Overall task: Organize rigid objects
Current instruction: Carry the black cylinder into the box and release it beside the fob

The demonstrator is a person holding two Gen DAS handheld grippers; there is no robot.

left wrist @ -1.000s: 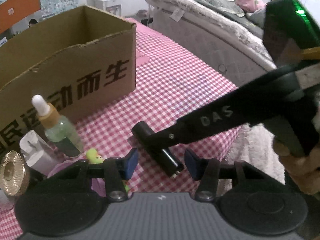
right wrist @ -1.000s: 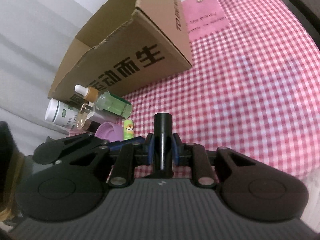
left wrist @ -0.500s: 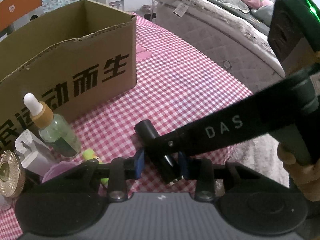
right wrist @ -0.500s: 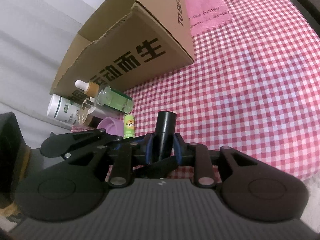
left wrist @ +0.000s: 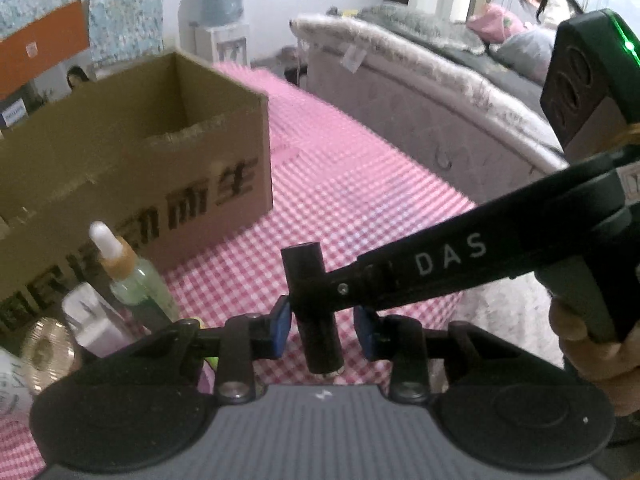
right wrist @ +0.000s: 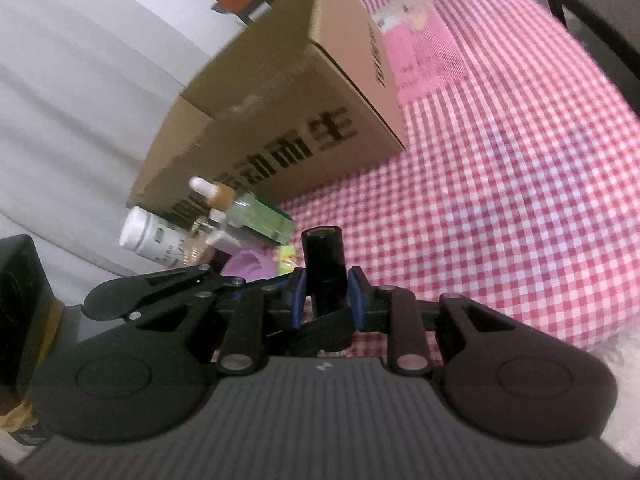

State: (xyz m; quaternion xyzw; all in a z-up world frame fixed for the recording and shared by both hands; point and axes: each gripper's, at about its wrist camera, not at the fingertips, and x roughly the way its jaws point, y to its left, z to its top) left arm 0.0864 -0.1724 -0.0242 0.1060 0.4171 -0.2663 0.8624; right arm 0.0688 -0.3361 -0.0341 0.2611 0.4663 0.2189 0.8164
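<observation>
A black cylinder [left wrist: 318, 320] hangs clear of the pink checked tablecloth [left wrist: 360, 184], nearly upright in the left wrist view. My right gripper [right wrist: 326, 298] is shut on it, blue pads [right wrist: 299, 298] pressing both sides, and reaches in from the right in the left wrist view [left wrist: 320, 292]. My left gripper [left wrist: 322, 328] straddles the cylinder's lower end, narrow gaps showing beside each blue pad [left wrist: 282, 326]. An open-topped cardboard box [left wrist: 140, 168] stands behind at the left, also in the right wrist view [right wrist: 280, 120].
Beside the box stand a green dropper bottle [left wrist: 136, 280], a white tube [left wrist: 92, 320], a gold cap [left wrist: 46, 350] and a white bottle [right wrist: 148, 236]. A purple item [right wrist: 248, 264] and small green tube [right wrist: 288, 258] lie nearby. A grey bed [left wrist: 420, 92] borders the table.
The left gripper's jaws narrowed around the black cylinder. The cylinder, lying slanted on the cloth a second ago, now stands nearly upright and higher. Both grippers rose slightly.
</observation>
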